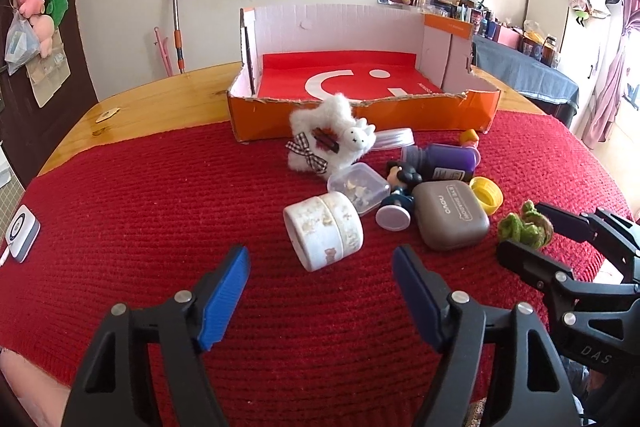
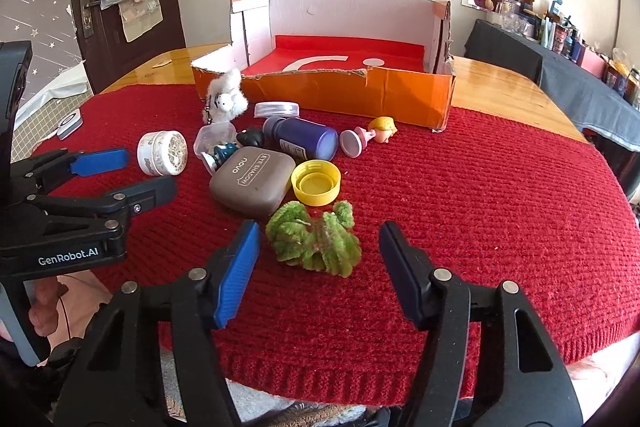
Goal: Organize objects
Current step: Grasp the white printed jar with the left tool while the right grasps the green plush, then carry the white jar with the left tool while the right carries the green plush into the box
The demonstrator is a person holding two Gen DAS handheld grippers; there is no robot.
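On the red knitted cloth (image 1: 160, 195) lies a pile of small items in front of an orange cardboard box (image 1: 360, 117) (image 2: 340, 93). My left gripper (image 1: 322, 287) (image 2: 144, 173) is open, and the white round jar (image 1: 324, 233) (image 2: 162, 151) lies on its side just ahead of its blue pads, untouched. My right gripper (image 2: 320, 259) (image 1: 534, 235) is open too. A green fuzzy toy (image 2: 316, 243) (image 1: 524, 227) lies between its fingers, and the pads do not press on it.
In the pile are a brown eye shadow case (image 2: 250, 183), a yellow cap (image 2: 316, 183), a purple bottle (image 2: 304, 143), a white plush (image 1: 332, 143), a small clear box (image 1: 360, 187) and two figurines. A small white device (image 1: 22, 233) lies at the cloth's left edge.
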